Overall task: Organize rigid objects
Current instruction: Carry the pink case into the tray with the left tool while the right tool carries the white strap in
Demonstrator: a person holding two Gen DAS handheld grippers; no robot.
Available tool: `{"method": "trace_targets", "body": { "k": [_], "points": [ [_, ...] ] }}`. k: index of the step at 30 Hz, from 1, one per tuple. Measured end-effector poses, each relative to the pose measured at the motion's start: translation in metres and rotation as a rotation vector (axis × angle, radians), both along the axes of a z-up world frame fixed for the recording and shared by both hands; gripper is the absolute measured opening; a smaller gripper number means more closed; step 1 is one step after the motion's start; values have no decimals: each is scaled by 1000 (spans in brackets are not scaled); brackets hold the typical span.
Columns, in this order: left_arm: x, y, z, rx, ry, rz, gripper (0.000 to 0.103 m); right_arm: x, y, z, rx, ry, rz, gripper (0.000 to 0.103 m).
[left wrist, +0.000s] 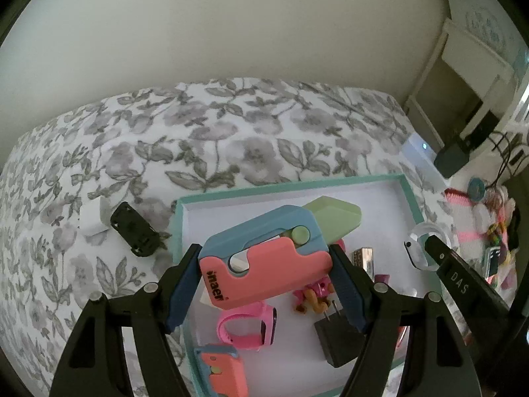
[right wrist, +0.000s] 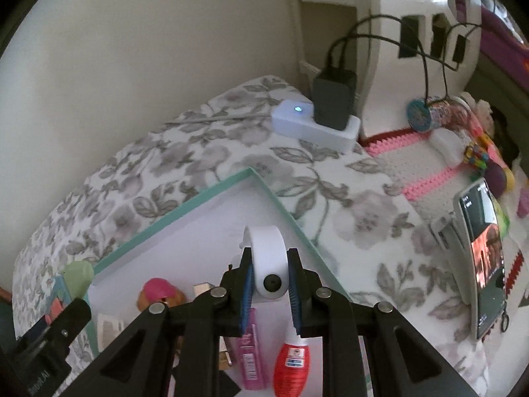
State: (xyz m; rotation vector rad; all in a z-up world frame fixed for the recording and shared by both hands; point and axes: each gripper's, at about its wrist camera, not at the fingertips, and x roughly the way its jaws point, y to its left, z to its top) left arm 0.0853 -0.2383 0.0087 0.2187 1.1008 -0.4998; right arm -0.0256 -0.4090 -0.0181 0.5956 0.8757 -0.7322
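Note:
My left gripper (left wrist: 266, 261) is shut on a pink, blue and green toy knife (left wrist: 264, 254) and holds it above the teal-rimmed white tray (left wrist: 291, 183). My right gripper (right wrist: 269, 264) is shut on a white smartwatch (right wrist: 267, 258) over the tray's far right part (right wrist: 198, 195); that watch also shows in the left wrist view (left wrist: 421, 246). In the tray lie a pink watch (left wrist: 248, 327), a black plug adapter (left wrist: 337, 340), a second pink and blue toy (left wrist: 221, 370), a red bottle (right wrist: 292, 367) and a pink doll head (right wrist: 160, 292).
On the floral cloth left of the tray lie a white block (left wrist: 94, 218) and a black clip (left wrist: 135, 231). A white power strip (right wrist: 317, 125) with a black charger (right wrist: 334, 96) sits at the back. A phone (right wrist: 482, 258) and small toys stand on a pink mat at right.

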Motion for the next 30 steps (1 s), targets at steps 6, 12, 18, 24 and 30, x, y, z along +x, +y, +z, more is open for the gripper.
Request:
{"method": "trace_targets", "body": {
  "k": [6, 12, 18, 24, 30],
  "points": [
    [-1, -3, -11, 14, 21, -9, 76, 3, 1, -11, 28, 25, 16, 20],
    [-2, -5, -21, 29, 48, -19, 77, 8, 5, -18, 37, 57, 35, 20],
    [-1, -4, -23, 37, 55, -19, 77, 8, 4, -22, 56, 86, 31, 20],
    [1, -1, -19, 29, 52, -10, 77, 12, 7, -21, 41, 117, 51, 21],
    [5, 3, -12, 31, 42, 10, 77, 15, 11, -22, 12, 156, 67, 21]
  ]
}}
